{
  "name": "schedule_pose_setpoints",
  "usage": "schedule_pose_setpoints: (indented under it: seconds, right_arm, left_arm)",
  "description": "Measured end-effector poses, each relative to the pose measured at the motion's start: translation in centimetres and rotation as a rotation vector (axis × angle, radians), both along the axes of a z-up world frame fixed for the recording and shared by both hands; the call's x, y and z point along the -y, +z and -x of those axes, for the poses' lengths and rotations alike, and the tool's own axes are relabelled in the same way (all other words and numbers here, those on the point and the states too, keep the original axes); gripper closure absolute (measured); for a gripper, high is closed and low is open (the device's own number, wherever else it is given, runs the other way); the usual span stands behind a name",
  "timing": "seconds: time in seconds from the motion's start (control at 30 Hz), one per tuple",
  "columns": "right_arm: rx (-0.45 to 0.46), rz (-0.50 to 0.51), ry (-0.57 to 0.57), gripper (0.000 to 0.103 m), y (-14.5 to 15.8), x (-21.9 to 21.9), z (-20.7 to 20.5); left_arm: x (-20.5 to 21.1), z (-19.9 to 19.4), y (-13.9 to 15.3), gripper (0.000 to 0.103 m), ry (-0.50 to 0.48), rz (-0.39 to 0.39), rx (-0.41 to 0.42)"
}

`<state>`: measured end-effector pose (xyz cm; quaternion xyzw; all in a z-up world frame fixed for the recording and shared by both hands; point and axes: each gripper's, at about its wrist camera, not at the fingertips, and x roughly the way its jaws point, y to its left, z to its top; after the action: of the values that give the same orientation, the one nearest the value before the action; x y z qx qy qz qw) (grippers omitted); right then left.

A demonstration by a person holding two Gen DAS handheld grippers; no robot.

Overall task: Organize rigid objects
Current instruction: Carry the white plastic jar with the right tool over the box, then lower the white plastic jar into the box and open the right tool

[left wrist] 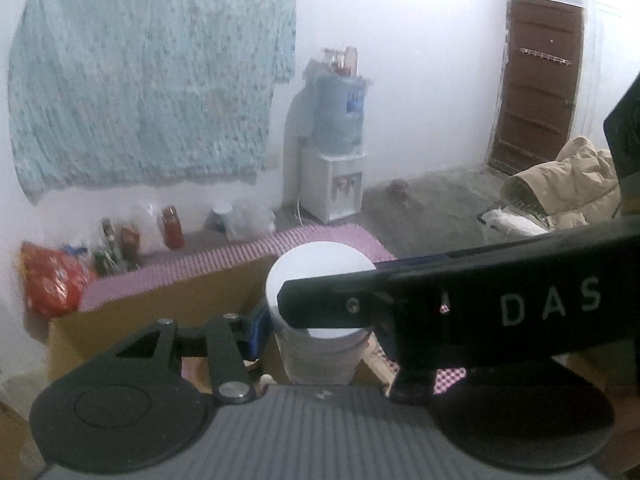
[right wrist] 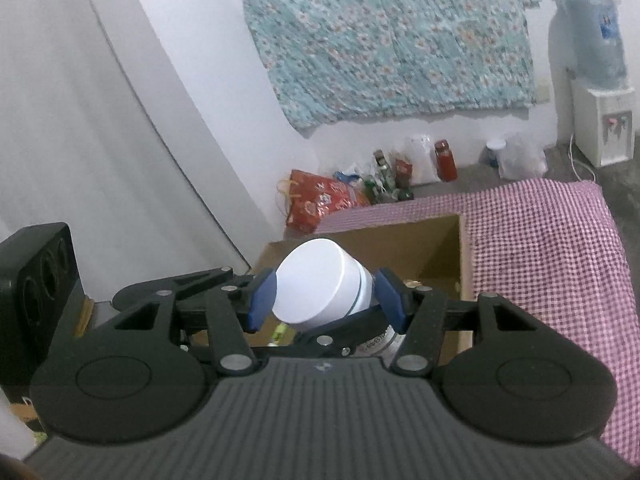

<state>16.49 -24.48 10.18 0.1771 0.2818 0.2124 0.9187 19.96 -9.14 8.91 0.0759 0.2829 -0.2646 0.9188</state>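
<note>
A white jar with a flat white lid (left wrist: 320, 272) hangs above an open cardboard box (left wrist: 160, 304). My left gripper (left wrist: 320, 334) has the jar between its fingers: the left blue pad (left wrist: 258, 330) lies against it, while the right pad is hidden behind the right gripper's black arm (left wrist: 480, 304), which crosses in front. In the right wrist view the same jar (right wrist: 316, 292) sits tilted in my right gripper (right wrist: 326, 300), with both blue pads (right wrist: 262, 298) against its sides. A finger of the left gripper (right wrist: 340, 328) shows just beneath it. The box (right wrist: 400, 240) lies open below.
The box rests on a pink checked cloth (right wrist: 540, 272). A printed container (right wrist: 382, 340) lies inside the box. Bottles (right wrist: 446, 160) and a red bag (right wrist: 320, 200) stand on the floor by the wall. A water dispenser (left wrist: 336, 184), a beige jacket (left wrist: 572, 184) and a black speaker (right wrist: 36, 280) surround the spot.
</note>
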Motion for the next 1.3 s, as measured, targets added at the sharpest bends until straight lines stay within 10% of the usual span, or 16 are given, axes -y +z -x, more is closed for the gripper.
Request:
schedule_pose_setpoints:
  seconds: [0.63, 1.3]
  right_arm:
    - [-0.203, -0.098, 0.051, 0.048, -10.2, 3.2, -10.6]
    - [-0.228, -0.091, 0.057, 0.043, -10.3, 2.8, -11.4]
  left_arm:
    - [2.5, -7.3, -7.3, 0.049, 0.060, -0.112, -0.149]
    - [2.8, -7.8, -8.0, 0.041, 0.071, -0.153, -0.175]
